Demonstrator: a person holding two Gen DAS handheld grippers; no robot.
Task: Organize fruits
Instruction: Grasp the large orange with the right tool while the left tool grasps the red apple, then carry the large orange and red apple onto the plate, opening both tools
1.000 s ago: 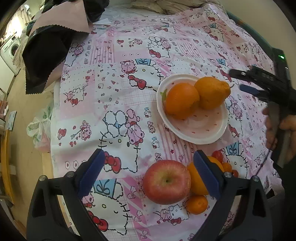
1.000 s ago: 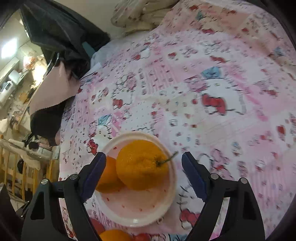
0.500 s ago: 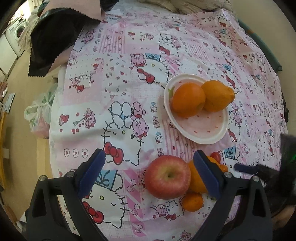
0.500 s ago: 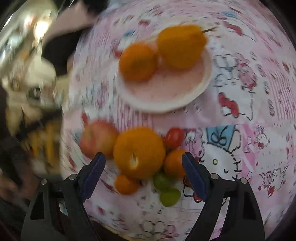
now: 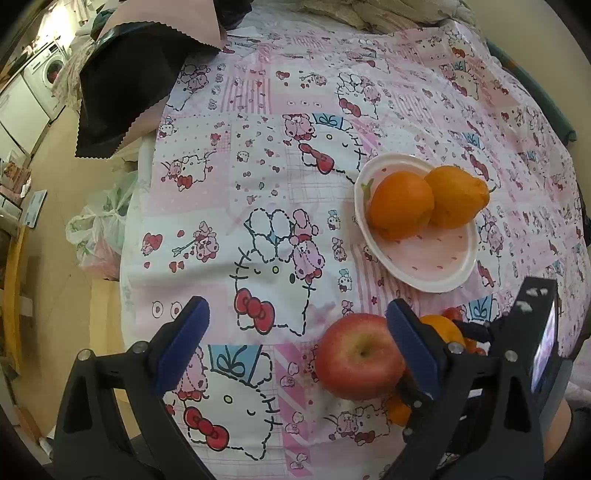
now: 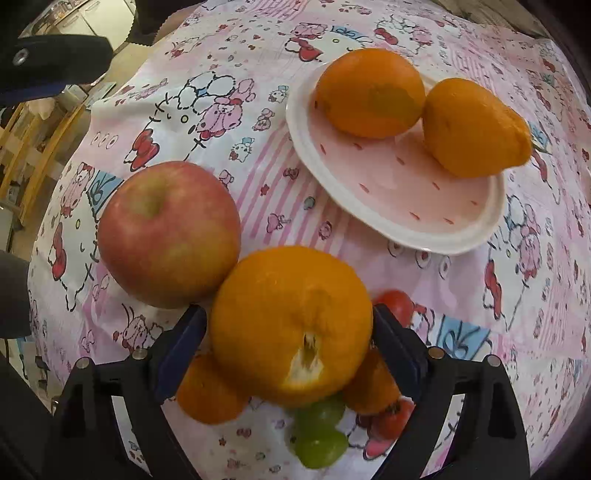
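A white plate (image 5: 436, 273) (image 6: 369, 210) holds a round orange (image 5: 400, 205) (image 6: 369, 96) and a pear-shaped one (image 5: 456, 197) (image 6: 476, 129). In front of it lie a red apple (image 5: 358, 356) (image 6: 166, 232) and a large orange (image 6: 291, 321) (image 5: 443, 328). Small mandarins (image 6: 210, 395), cherry tomatoes (image 6: 395, 302) and green grapes (image 6: 317, 432) lie around that orange. My right gripper (image 6: 288, 332) points down over the large orange. Its jaws are opening, with the orange between them and a gap at the left pad. My left gripper (image 5: 295, 321) hangs open above the cloth, its right finger beside the apple.
The patterned pink tablecloth (image 5: 258, 147) covers the table. A black and pink cloth (image 5: 125, 85) hangs over the far left corner. A plastic bag (image 5: 99, 229) lies on the floor past the left edge. Bundled fabric (image 5: 369, 14) sits at the far side.
My right gripper has swung from above the plate to the fruit pile near the front edge and come down around the large orange. The left gripper has stayed in place, rolling slightly.
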